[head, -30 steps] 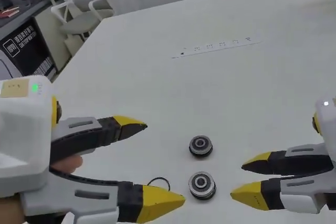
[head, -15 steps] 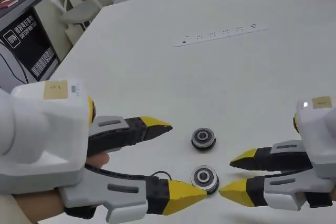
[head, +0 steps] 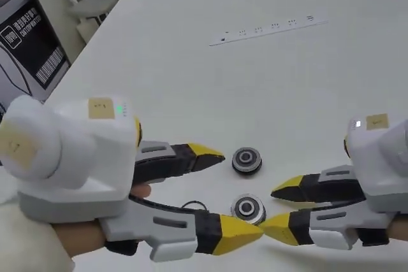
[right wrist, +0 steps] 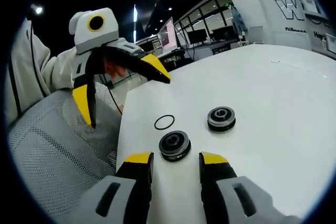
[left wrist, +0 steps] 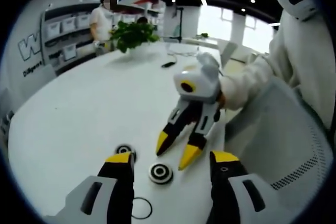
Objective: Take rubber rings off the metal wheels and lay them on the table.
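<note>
Your left claw [head: 242, 194]: jaws spread wide, empty. Your right claw [head: 269, 207]: jaws part-open, narrow gap, holding nothing, tips just beside near wheel [head: 247, 208]. That wheel sits on table [head: 255, 93] by near edge, between both claws' lower tips. Just behind it, toward far edge: second wheel [head: 247, 160], untouched. One rubber ring [right wrist: 164, 121] lies flat on table, near first wheel, apart from it.

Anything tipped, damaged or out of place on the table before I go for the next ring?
Nothing stands out. The near wheel and far wheel lie flat and apart on the table. One loose rubber ring lies flat beside the near wheel, as intended. Left tongs and right tongs are open, empty.
</note>
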